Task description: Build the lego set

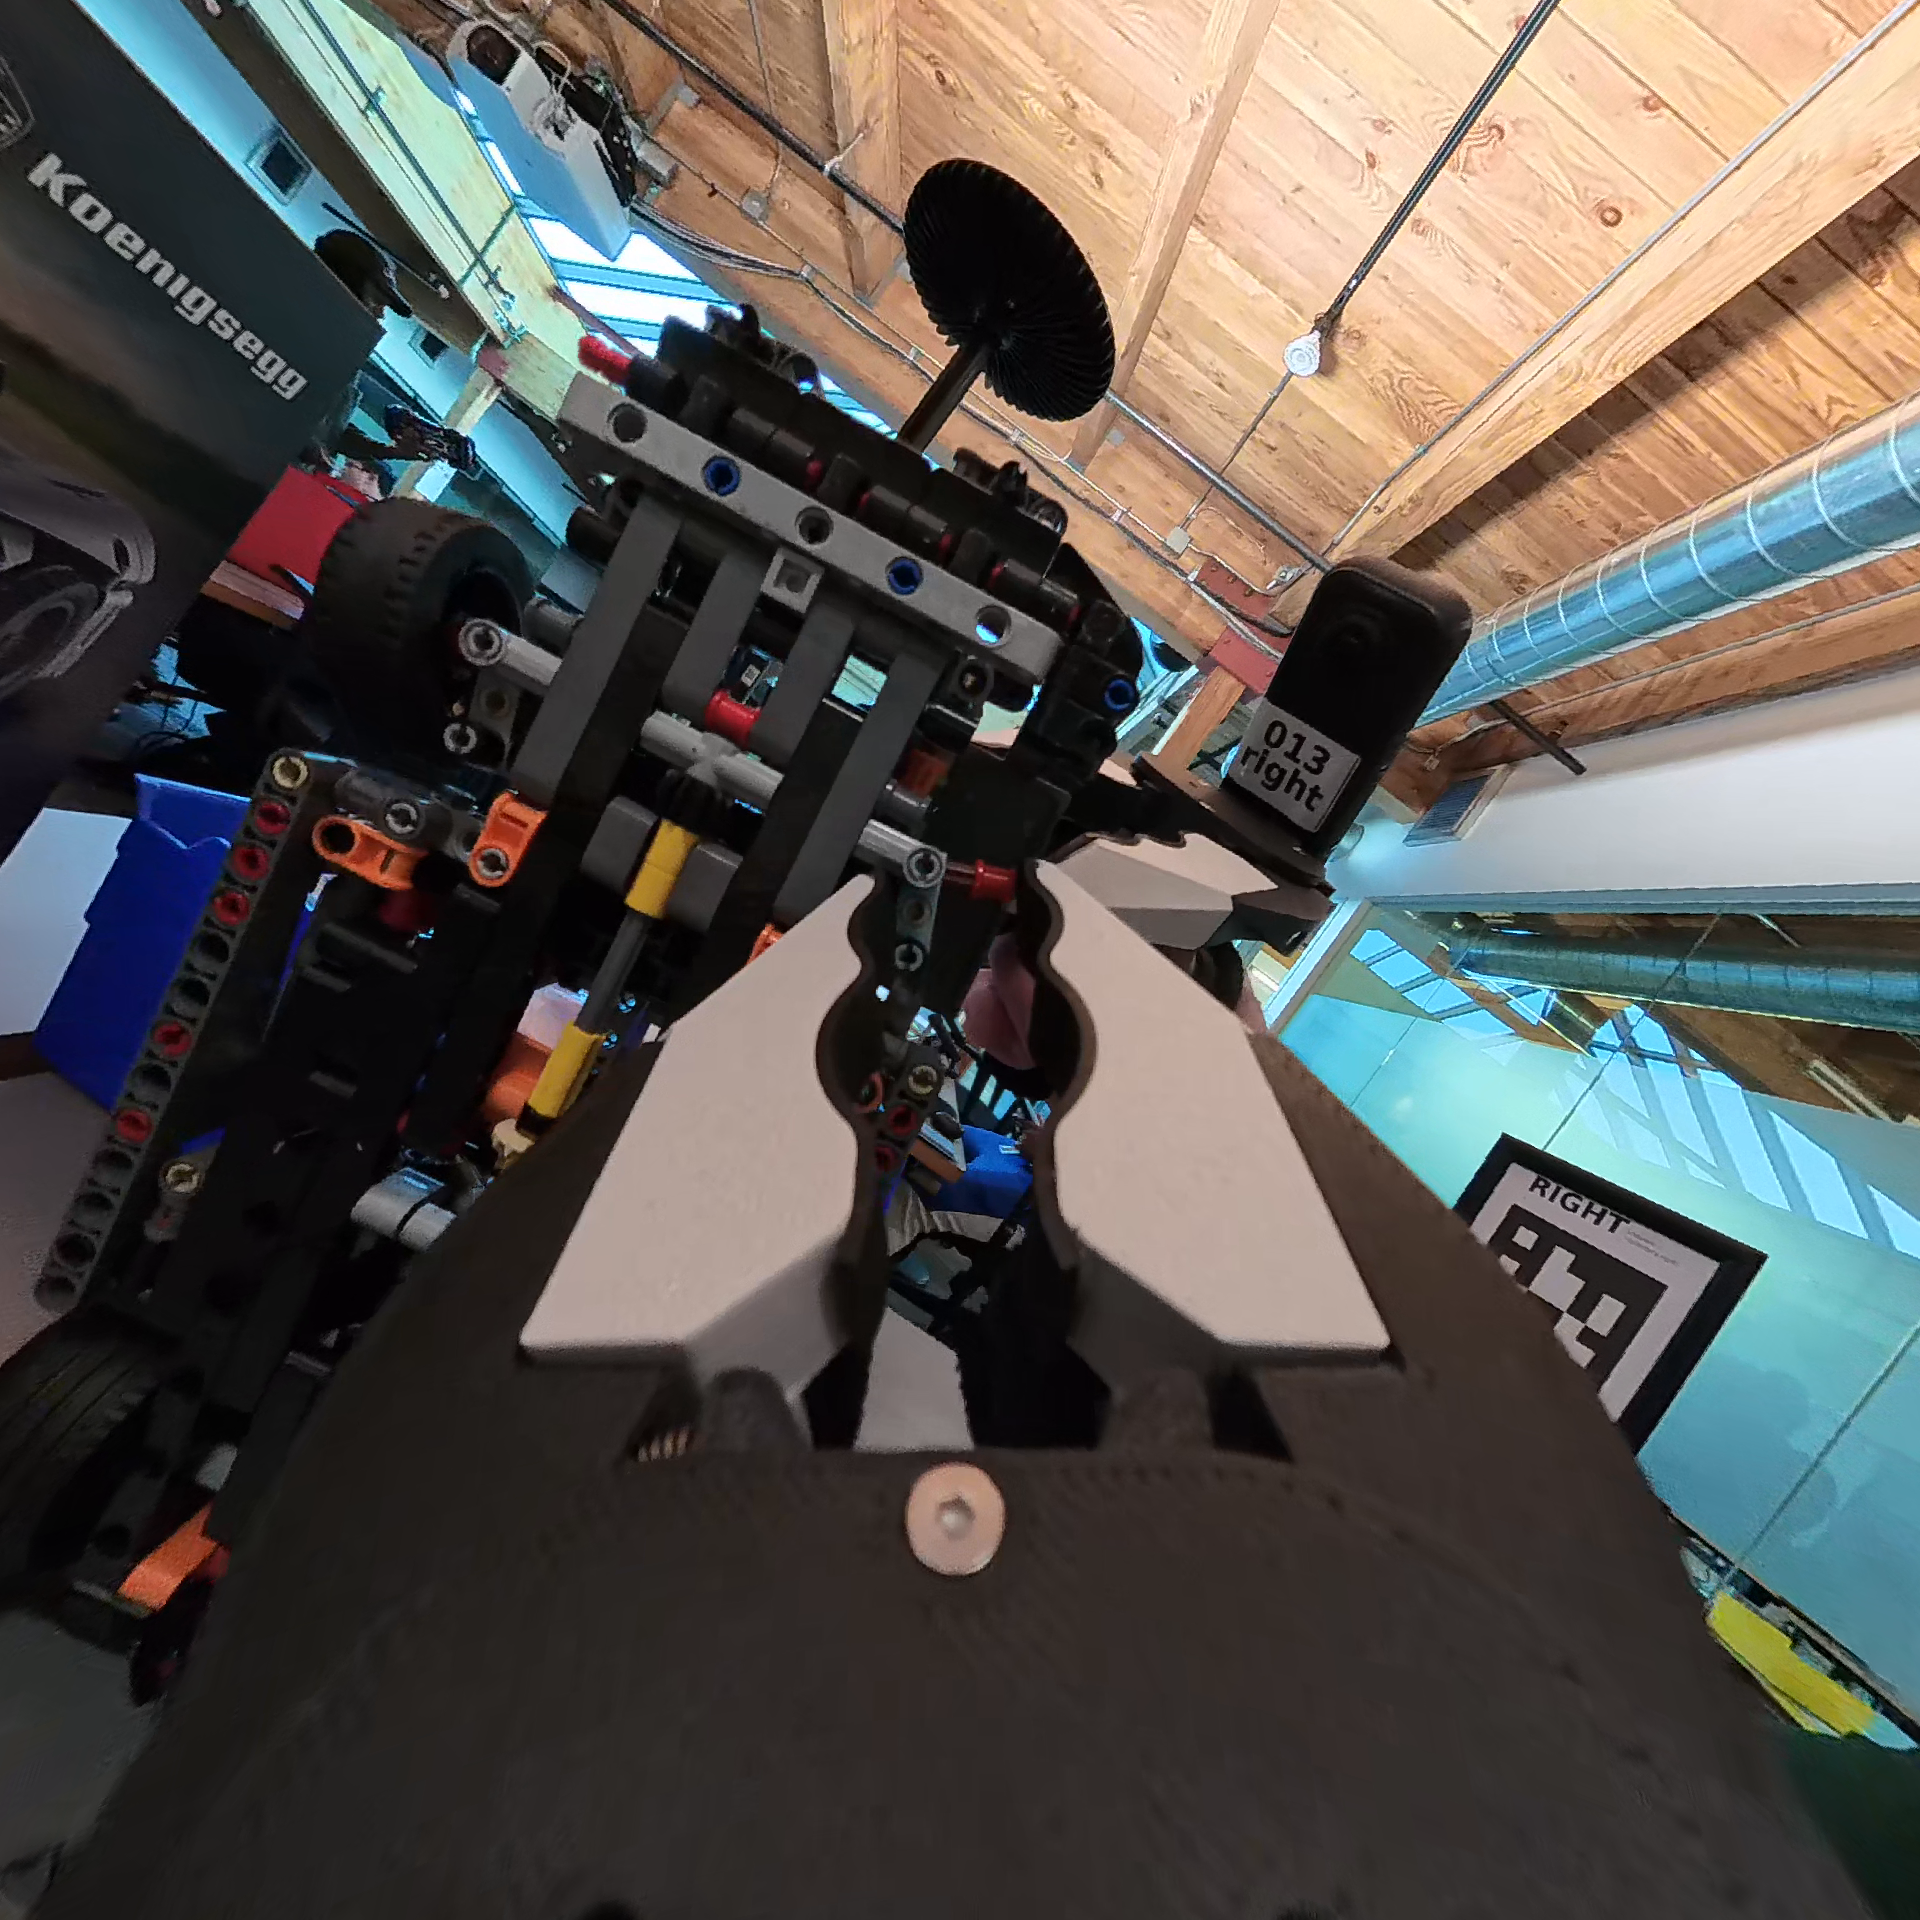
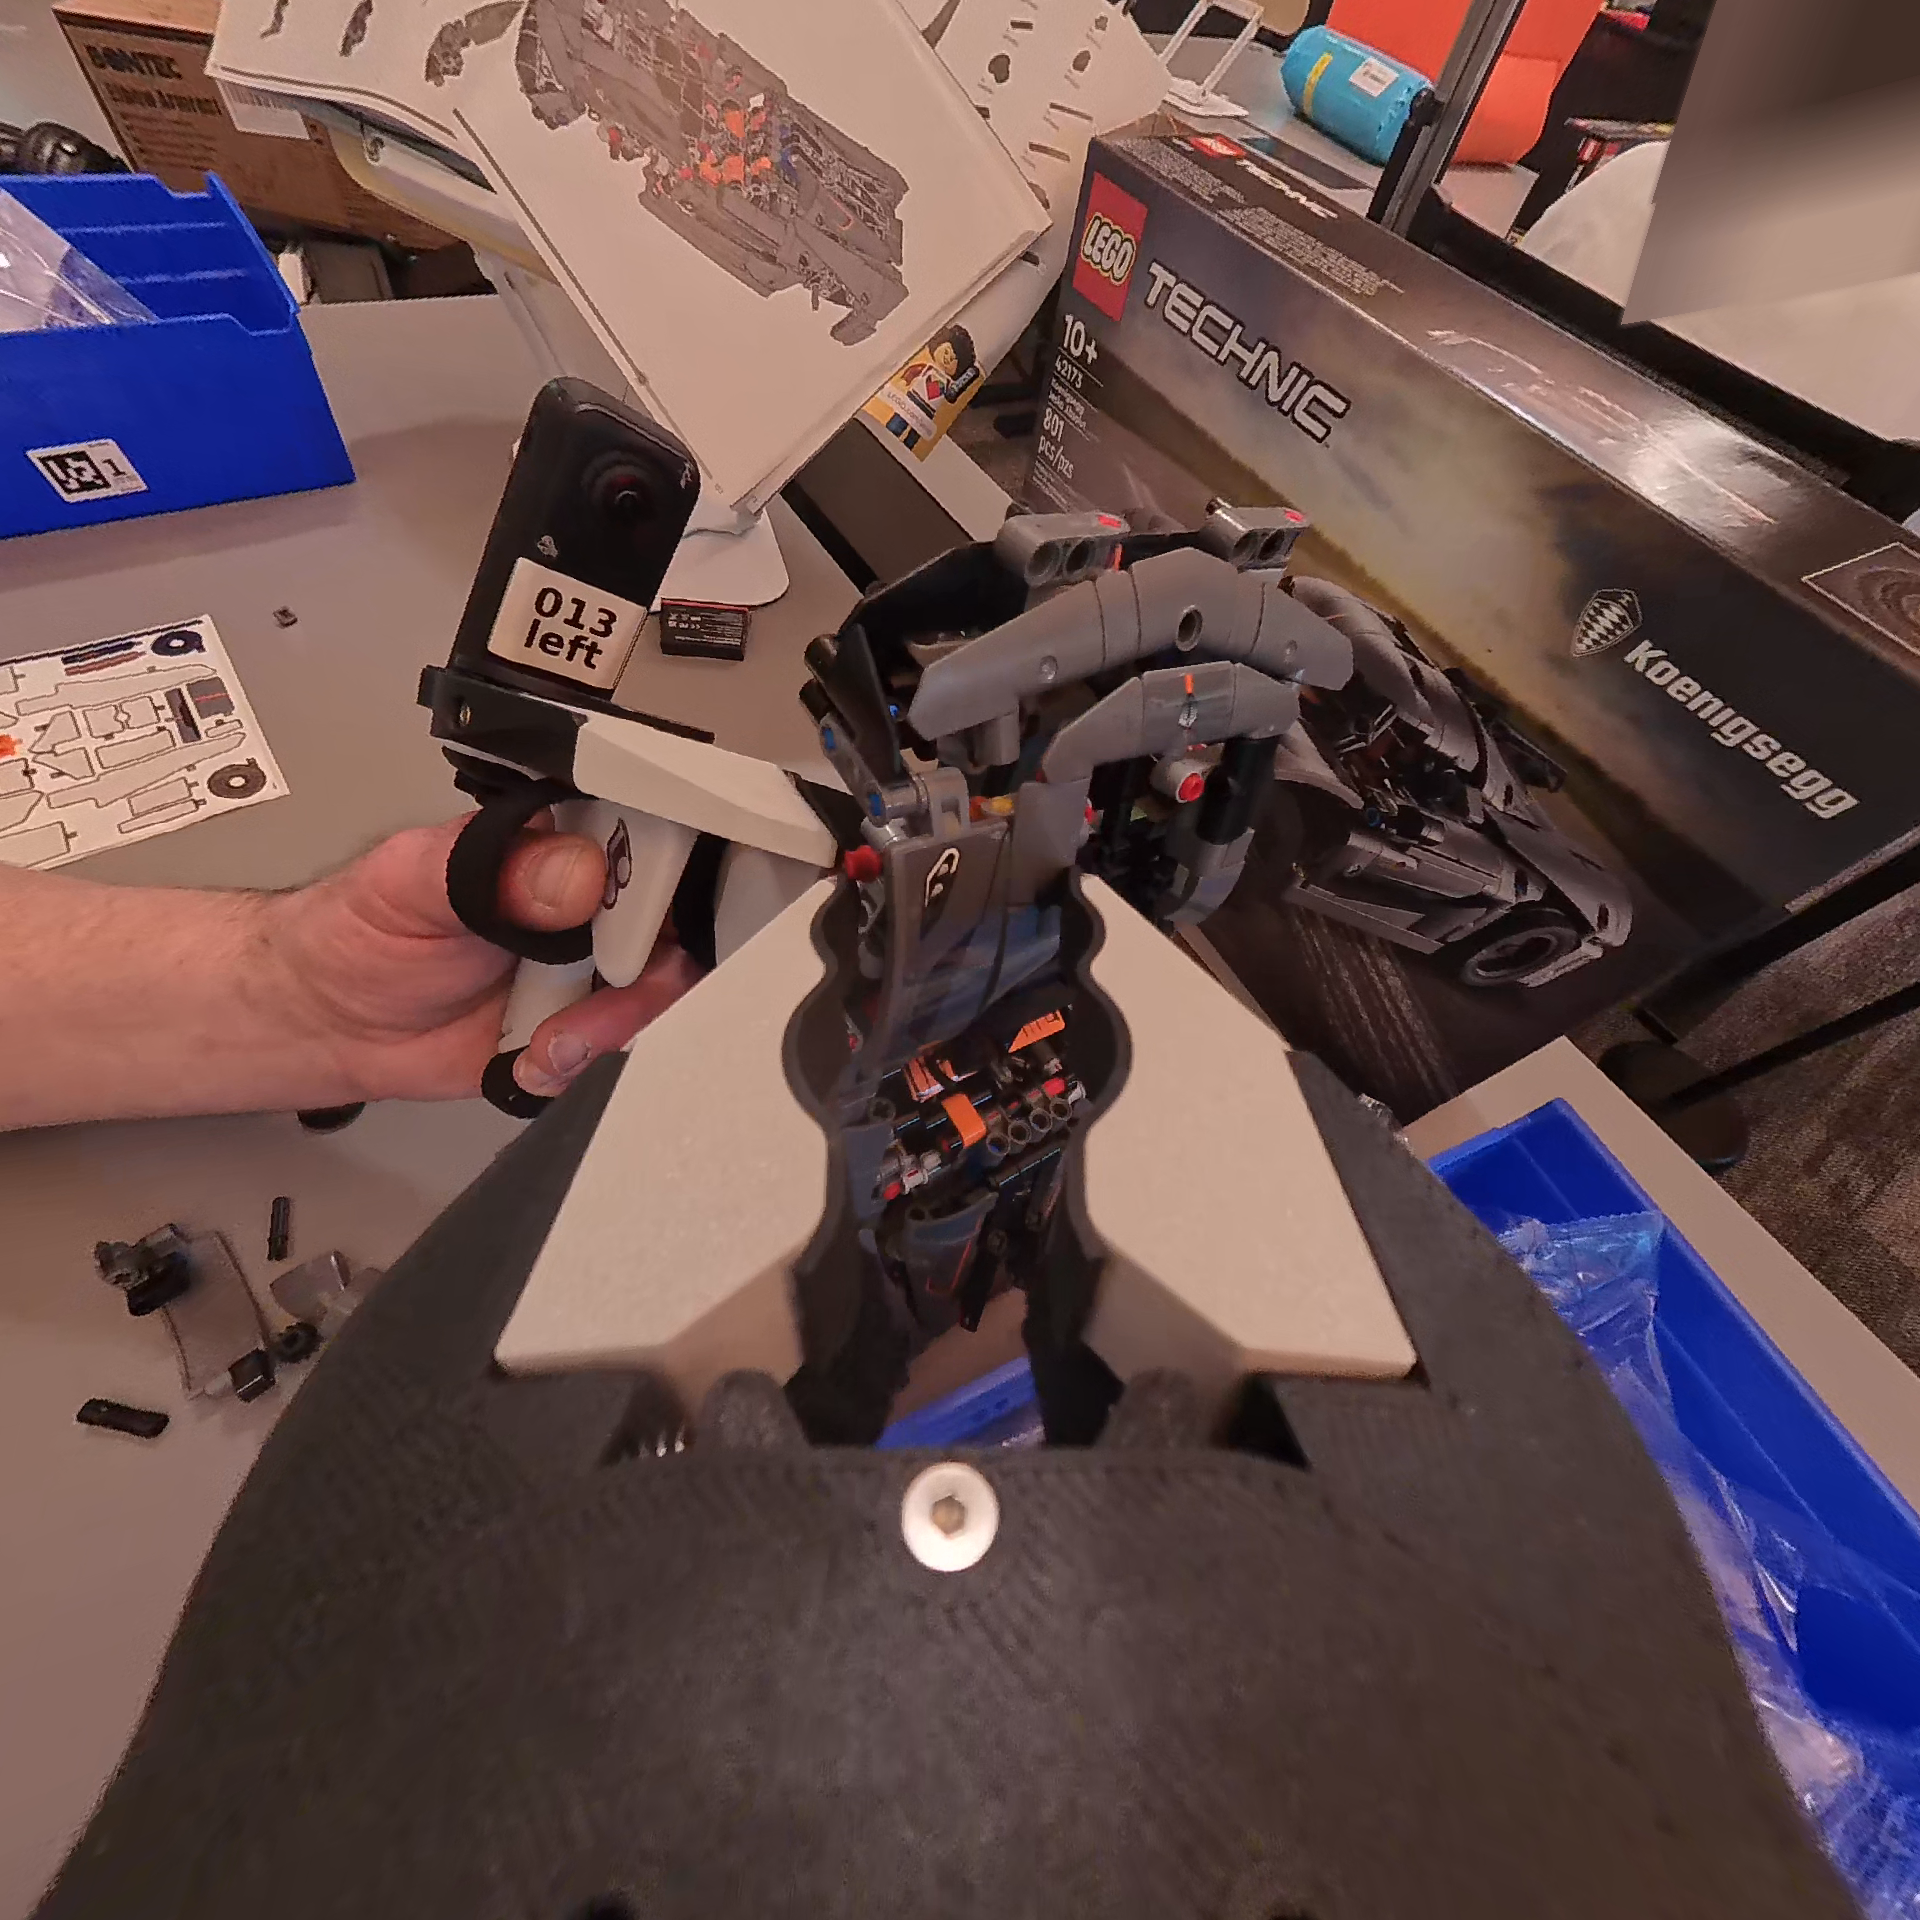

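While both hand-held grippers meet at the car (image 2: 1049,790), it hangs in the air above the table (image 2: 343,644), nose pointing up. The left hand-held gripper (image 1: 961,894) pinches a thin grey beam with a red pin at the car's edge; in the right wrist view its tips (image 2: 831,847) touch that same spot. The right hand-held gripper (image 2: 956,894) is clamped around the car's grey side panel. Behind the car stands the box (image 2: 1507,582), and left of it a manual (image 2: 748,208) and sticker sheet (image 2: 125,738).
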{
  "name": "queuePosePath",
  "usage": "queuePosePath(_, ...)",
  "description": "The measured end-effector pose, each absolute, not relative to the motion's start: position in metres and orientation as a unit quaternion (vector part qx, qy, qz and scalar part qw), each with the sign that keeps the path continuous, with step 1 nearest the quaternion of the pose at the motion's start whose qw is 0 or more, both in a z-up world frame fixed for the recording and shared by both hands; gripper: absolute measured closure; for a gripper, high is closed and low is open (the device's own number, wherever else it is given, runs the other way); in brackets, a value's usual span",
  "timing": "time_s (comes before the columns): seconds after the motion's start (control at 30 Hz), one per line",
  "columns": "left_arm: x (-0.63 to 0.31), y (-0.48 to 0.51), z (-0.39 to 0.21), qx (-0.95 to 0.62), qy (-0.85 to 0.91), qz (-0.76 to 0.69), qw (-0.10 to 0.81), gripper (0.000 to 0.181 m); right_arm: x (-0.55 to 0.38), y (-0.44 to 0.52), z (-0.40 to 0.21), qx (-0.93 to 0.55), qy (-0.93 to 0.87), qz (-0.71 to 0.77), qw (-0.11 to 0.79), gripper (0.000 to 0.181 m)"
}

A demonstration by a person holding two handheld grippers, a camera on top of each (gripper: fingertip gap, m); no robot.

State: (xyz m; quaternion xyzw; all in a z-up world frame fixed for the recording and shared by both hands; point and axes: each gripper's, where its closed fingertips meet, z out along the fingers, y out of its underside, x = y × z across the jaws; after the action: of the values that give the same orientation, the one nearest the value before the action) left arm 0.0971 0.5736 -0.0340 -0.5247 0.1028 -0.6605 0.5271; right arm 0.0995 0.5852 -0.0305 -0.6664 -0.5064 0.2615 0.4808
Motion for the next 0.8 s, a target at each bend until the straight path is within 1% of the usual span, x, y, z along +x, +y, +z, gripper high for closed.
queuePosePath(0.47, 0.0980, 0.5724, -0.0340, -0.534, 0.116, -0.644, 0.536, 0.161, 0.0992, 0.5853, -0.0302, -0.679, -0.506, 0.235, 0.478, 0.144)
queuePosePath(0.5, 0.0983, 0.5720, -0.0337, -0.534, 0.118, -0.642, 0.537, 0.161, 0.0994, 0.5857, -0.0298, -0.678, -0.505, 0.234, 0.480, 0.146)
queuePosePath(0.53, 0.1011, 0.5699, -0.0346, -0.537, 0.128, -0.638, 0.536, 0.166, 0.1006, 0.5888, -0.0294, -0.679, -0.500, 0.223, 0.489, 0.154)
queuePosePath(0.57, 0.1028, 0.5700, -0.0351, -0.542, 0.131, -0.622, 0.549, 0.166, 0.1013, 0.5909, -0.0291, -0.679, -0.496, 0.219, 0.495, 0.155)
queuePosePath(0.8, 0.1038, 0.5662, -0.0316, -0.533, 0.140, -0.644, 0.531, 0.167, 0.1046, 0.5867, -0.0275, -0.677, -0.498, 0.236, 0.489, 0.149)
